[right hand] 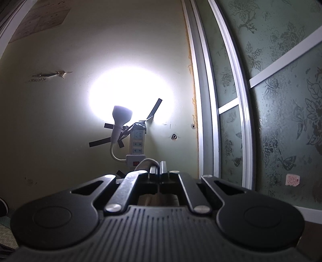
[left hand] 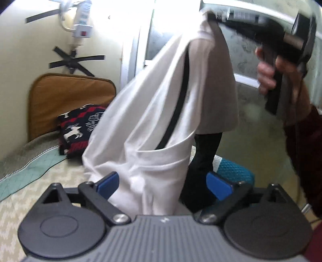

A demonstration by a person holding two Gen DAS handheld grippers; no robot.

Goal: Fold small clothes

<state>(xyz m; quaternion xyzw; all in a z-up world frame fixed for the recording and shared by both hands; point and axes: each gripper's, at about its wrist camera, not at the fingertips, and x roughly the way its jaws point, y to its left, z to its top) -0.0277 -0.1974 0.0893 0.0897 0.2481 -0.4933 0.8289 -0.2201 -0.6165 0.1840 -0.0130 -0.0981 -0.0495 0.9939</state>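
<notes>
A white garment (left hand: 161, 112) with a black stripe and black parts hangs in the air in the left wrist view. My right gripper (left hand: 219, 17) holds its top edge high at the upper right, gripped by a hand. The cloth's lower end drops between the blue pads (left hand: 108, 182) of my left gripper (left hand: 163, 183), whose jaws stand wide apart around it without pinching. In the right wrist view my right gripper (right hand: 159, 167) points at the wall with its jaws together on a strip of pale cloth (right hand: 146, 162).
A folded dark sweater with reindeer pattern (left hand: 78, 131) lies on the patterned bed cover (left hand: 30, 193) by a brown headboard cushion (left hand: 68, 98). A power strip (right hand: 136, 145) and lamp (right hand: 121, 116) are taped to the wall. A teal mesh object (left hand: 235, 171) sits at right near the floral sliding door (right hand: 281, 100).
</notes>
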